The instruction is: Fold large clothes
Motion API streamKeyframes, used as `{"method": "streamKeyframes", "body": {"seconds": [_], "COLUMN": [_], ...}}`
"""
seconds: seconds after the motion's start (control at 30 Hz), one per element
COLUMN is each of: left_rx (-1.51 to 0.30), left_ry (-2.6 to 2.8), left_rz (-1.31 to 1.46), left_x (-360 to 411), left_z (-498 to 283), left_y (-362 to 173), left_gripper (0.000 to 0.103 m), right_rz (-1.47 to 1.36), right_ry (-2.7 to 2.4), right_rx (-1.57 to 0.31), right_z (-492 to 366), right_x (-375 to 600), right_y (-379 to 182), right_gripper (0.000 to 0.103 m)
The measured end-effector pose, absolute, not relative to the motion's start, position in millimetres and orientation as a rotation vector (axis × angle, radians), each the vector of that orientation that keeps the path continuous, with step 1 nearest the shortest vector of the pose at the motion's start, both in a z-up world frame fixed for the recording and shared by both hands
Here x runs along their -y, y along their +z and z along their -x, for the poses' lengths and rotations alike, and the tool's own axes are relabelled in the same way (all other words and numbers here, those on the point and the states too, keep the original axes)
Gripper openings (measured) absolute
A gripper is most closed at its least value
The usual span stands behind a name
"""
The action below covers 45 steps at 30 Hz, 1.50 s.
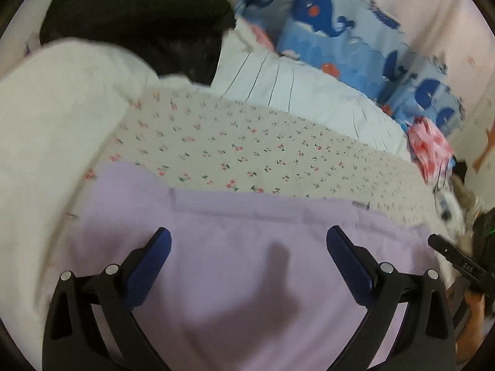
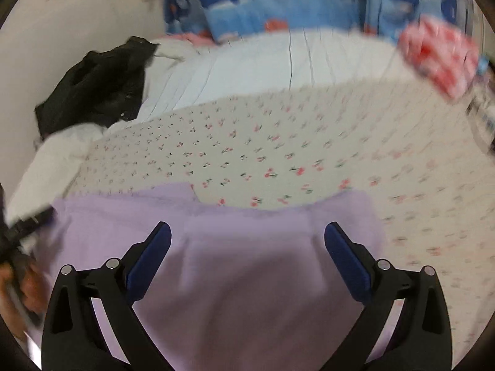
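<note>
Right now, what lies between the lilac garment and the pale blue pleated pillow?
Only the cherry-print sheet lies between the lilac garment and the pale blue pleated pillow. That stretch is otherwise bare; both wrist views show it.

Soft, even indoor light, no glare, faint shadow pooled on the lilac garment (image 1: 247,278) between the blue fingertips (image 1: 161,241), heavy fisheye bending with dark rounded corners, right wrist view smeared by motion blur, the cherry-print sheet (image 2: 278,154) streaking rightward.
</note>
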<state>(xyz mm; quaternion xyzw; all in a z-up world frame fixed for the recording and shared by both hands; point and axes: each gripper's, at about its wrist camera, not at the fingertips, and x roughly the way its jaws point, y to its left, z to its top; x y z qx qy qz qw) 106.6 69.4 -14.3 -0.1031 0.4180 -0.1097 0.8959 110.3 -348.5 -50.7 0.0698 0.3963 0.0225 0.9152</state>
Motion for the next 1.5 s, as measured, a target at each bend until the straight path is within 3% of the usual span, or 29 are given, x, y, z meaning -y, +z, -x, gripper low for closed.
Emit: {"method": "streamKeyframes", "body": {"seconds": [0.07, 0.2, 0.3, 0.4, 0.47, 0.57, 0.67, 0.87, 0.93, 1.07, 1.3, 1.5], "left_rx": [-0.897, -0.875, -0.881, -0.927, -0.904, -0.841, -0.849, -0.925, -0.965, -1.018, -1.023, -1.013], "left_ry": [-0.241, -0.239, -0.239, -0.233, -0.272, -0.315, -0.287, -0.22, -0.209, -0.224, -0.343, -0.355], "left_rz": [0.248, 0.219, 0.211, 0.224, 0.347, 0.452, 0.518, 0.718, 0.798, 0.929, 0.999, 1.056], "left_x": [-78.4, -68.6, -66.7, -73.3, -94.3, -131.3, -171.4, -228.5, -237.1, -237.7, -196.5, -173.8], "left_z": [-102.1, -103.2, -105.8, -103.1, -81.3, -32.5, 16.9, 104.6, 129.3, 154.6, 135.3, 114.3], "left_y": [-36.9, -56.0, -58.4, -44.1, -16.3, 26.7, 44.4, 23.6, 2.5, -36.9, -66.6, -86.9], "left_gripper": [0.097, 0.097, 0.097, 0.097, 0.096, 0.096, 0.096, 0.096, 0.096, 0.096, 0.096, 0.096], "right_rz": [-0.23, -0.219, -0.247, -0.232, -0.292, -0.067, 0.156, 0.769, 0.812, 0.47, 0.195, -0.402], "right_ry": [0.074, 0.048, 0.062, 0.048, 0.173, 0.389, 0.584, 0.569, 0.508, 0.467, 0.434, 0.316], "right_rx": [-0.855, -0.771, -0.81, -0.876, -0.747, -0.63, -0.67, -0.58, -0.584, -0.69, -0.767, -0.769], "right_z": [-107.7, -100.7, -107.6, -101.5, -58.9, 26.0, 78.1, 131.3, 122.5, 87.9, 74.4, 125.3], "right_x": [360.2, 357.8, 362.1, 356.3, 341.8, 278.3, 205.6, 63.6, 50.5, 79.9, 130.8, 301.4], "right_y": [-91.6, -94.1, -95.8, -72.2, -30.1, 10.6, 3.2, -58.5, -71.1, -49.1, -21.1, 1.5], "right_gripper": [0.096, 0.096, 0.096, 0.096, 0.096, 0.096, 0.096, 0.096, 0.096, 0.096, 0.096, 0.096]}}
